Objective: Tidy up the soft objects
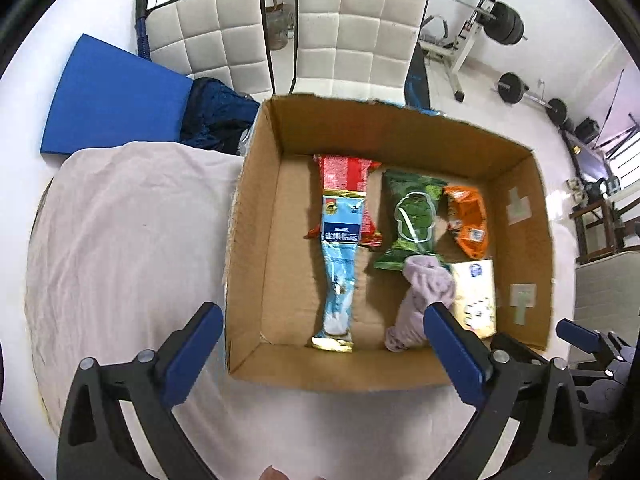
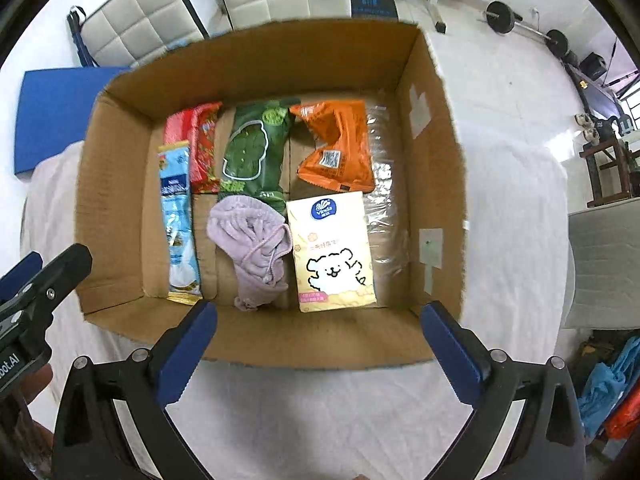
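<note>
A box (image 2: 120,184) sits on a cloth-covered tabletop (image 2: 312,408), and everything lies inside it. In the right wrist view, a long sachet (image 2: 178,216) runs along the left side, its far end overlapping a packet (image 2: 202,148) behind it. Right of that packet lies a snack bag (image 2: 252,148), and right of that a second pouch (image 2: 336,148). Nearer the front wall, a towel (image 2: 250,240) lies right of the sachet, touching the snack bag's near end. A tissue pack (image 2: 332,248) lies just right of the towel, before the pouch. A clear bag (image 2: 386,200) lies along the right wall. Two chairs (image 1: 348,36) stand behind the box.
</note>
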Demonstrator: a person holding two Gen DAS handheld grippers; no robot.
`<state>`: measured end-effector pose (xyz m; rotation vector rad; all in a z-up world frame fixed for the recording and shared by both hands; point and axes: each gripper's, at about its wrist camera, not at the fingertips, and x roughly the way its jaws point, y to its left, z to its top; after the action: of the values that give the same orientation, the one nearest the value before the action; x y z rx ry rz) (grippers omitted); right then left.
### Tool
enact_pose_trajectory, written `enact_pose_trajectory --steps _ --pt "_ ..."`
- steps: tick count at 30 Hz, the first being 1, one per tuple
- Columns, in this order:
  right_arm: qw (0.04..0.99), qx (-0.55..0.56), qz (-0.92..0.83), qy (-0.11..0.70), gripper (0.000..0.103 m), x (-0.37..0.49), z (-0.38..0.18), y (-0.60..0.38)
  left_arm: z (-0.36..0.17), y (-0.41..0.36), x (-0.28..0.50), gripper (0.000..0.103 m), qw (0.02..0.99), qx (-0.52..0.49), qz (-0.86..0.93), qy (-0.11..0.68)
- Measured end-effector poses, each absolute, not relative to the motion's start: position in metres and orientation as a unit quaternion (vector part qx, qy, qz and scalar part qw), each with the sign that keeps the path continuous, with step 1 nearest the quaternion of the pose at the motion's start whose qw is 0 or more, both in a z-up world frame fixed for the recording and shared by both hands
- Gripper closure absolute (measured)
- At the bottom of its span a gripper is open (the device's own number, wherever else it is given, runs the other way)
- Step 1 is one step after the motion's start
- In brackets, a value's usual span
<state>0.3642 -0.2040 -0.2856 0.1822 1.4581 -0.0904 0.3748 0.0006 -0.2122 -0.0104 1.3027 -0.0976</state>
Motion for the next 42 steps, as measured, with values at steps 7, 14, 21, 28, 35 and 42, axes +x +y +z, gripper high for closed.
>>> enact_pose_trajectory --steps 7,14,21,28,35,42 --pt "0.784 0.094 -0.050 0.612 0.000 0.315 -0.215 -0.215 -0.139 -0.001 0.320 0.000 0.829 0.003 -0.064 0.556" --pt "0.825 0.095 -0.036 0.556 0.000 0.235 -0.133 -0.214 -0.060 -0.001 0.244 0.000 0.863 0.006 -0.065 0.501" --pt "0.853 0.095 -0.022 0.512 0.000 0.162 -0.066 -0.208 -0.011 0.001 0.183 0.000 0.876 0.011 -0.080 0.475" --pt "0.869 0.094 -0.024 0.485 0.000 0.104 -0.021 -0.206 0.012 0.011 0.148 0.000 0.877 0.005 -0.075 0.475" --pt "0.878 0.090 -0.026 0.469 0.000 0.072 0.010 -0.206 0.032 0.015 0.133 0.000 0.887 -0.003 -0.076 0.456" --pt "0.888 0.089 -0.035 0.450 0.000 0.077 0.022 -0.211 0.040 0.012 0.131 0.000 0.898 -0.014 -0.092 0.429"
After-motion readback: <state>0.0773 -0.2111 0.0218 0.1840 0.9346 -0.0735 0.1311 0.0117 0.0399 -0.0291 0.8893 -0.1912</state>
